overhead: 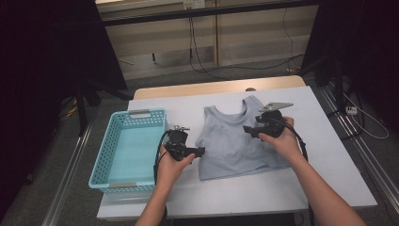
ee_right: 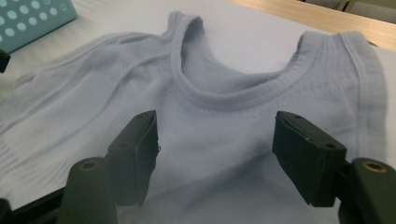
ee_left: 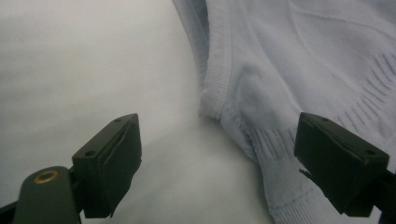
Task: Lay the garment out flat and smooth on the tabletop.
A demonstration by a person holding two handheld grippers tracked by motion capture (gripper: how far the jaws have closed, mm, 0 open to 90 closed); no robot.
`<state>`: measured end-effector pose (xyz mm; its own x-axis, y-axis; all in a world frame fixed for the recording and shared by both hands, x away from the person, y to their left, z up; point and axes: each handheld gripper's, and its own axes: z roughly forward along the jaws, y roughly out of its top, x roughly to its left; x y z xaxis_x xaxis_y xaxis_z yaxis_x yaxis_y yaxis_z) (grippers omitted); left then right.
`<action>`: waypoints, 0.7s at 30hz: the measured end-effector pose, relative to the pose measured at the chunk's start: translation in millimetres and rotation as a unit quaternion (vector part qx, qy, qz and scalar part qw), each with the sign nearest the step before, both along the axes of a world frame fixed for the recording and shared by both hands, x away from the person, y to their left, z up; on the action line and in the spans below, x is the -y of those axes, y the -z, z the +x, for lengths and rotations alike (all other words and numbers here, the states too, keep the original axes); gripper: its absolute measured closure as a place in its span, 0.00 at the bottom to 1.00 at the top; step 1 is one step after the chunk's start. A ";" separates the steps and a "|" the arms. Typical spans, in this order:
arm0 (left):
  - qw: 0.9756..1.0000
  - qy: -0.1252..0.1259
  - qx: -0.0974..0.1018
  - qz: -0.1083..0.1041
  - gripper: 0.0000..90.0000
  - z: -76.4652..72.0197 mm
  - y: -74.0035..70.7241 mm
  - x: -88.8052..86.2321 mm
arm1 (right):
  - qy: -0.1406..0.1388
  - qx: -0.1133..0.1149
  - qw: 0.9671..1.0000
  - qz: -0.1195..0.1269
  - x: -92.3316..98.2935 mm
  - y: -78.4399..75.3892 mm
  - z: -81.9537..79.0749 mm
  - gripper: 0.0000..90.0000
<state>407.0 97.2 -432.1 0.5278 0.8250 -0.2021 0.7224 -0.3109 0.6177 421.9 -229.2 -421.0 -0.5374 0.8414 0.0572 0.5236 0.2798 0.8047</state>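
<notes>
A pale blue sleeveless top (overhead: 233, 141) lies flat on the white table (overhead: 301, 188), neck toward the far edge. My left gripper (overhead: 201, 151) hovers at its left side edge, jaws open; in the left gripper view the armhole hem (ee_left: 217, 88) and side seam lie between the jaws of my left gripper (ee_left: 217, 158) without being pinched. My right gripper (overhead: 248, 130) is held over the right chest area, pointing left. In the right gripper view the neckline (ee_right: 243, 95) lies beyond my right gripper (ee_right: 215, 158), whose jaws stand open above the fabric with nothing in them.
A light blue perforated plastic basket (overhead: 106, 155) sits at the left of the table, its corner (ee_right: 32, 18) seen in the right gripper view. A wooden strip (overhead: 221, 87) runs along the far table edge. Cables and stands crowd the floor beyond.
</notes>
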 end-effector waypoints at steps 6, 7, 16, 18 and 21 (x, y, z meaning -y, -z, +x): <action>1.000 -0.003 -0.011 -0.013 0.29 2.9 3.5 2.6 | 0.006 0.009 1.000 0.008 17.8 0.7 -22.2 0.34; 1.000 -0.004 -0.019 -0.018 0.32 3.2 4.4 2.9 | 0.006 0.009 1.000 0.007 20.4 1.4 -25.9 0.34; 0.997 0.007 -0.072 -0.038 0.60 -1.1 10.3 8.1 | 0.026 -0.002 1.000 -0.001 49.5 14.2 -54.1 0.35; 0.996 0.010 -0.083 -0.039 0.68 -1.8 11.9 9.5 | 0.034 -0.004 0.999 -0.003 56.5 16.7 -60.0 0.35; 0.996 0.011 -0.087 -0.035 0.75 -3.3 13.4 12.2 | 0.048 -0.006 0.999 -0.001 68.8 17.9 -69.3 0.36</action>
